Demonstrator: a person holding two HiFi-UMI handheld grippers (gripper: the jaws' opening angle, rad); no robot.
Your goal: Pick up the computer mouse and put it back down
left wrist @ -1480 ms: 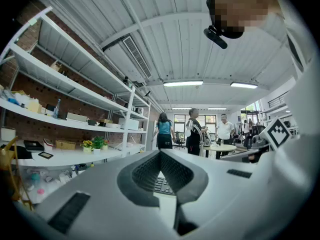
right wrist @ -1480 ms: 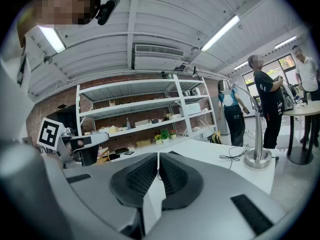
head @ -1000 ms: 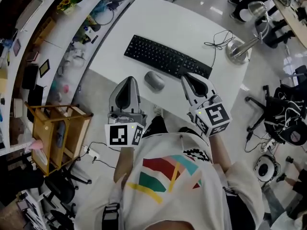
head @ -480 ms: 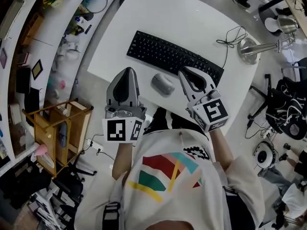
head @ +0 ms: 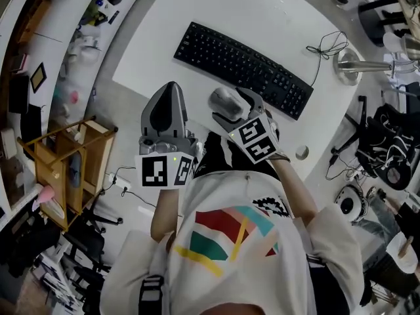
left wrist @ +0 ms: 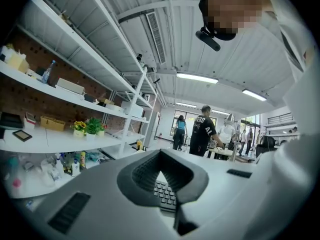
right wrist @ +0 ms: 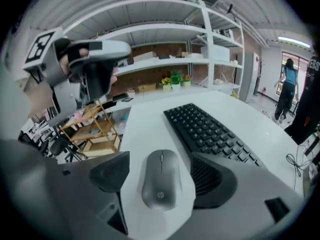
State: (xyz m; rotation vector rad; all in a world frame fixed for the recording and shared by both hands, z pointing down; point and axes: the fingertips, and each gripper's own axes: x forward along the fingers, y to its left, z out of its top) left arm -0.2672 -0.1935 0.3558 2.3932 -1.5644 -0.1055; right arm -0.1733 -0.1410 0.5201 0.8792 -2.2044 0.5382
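Our right tool point(head: 231, 112) has dropped forward and down since a second ago and now straddles the computer mouse point(right wrist: 161, 180) on the white tabletop point(head: 275, 18).

Its jaws, pressed together a moment earlier, are opening wide. The grey mouse lies flat on the tabletop between them, and we see a strip of bare white on either side of it, so the pads do not press on it. The black keyboard point(head: 243, 67) lies just beside the mouse, on the far side from us. Our left tool point(head: 169, 90) has shifted a little and sits to the left of the mouse, apart from it, by the tabletop's near edge. Its jaws meet at the tips, with nothing held between them.
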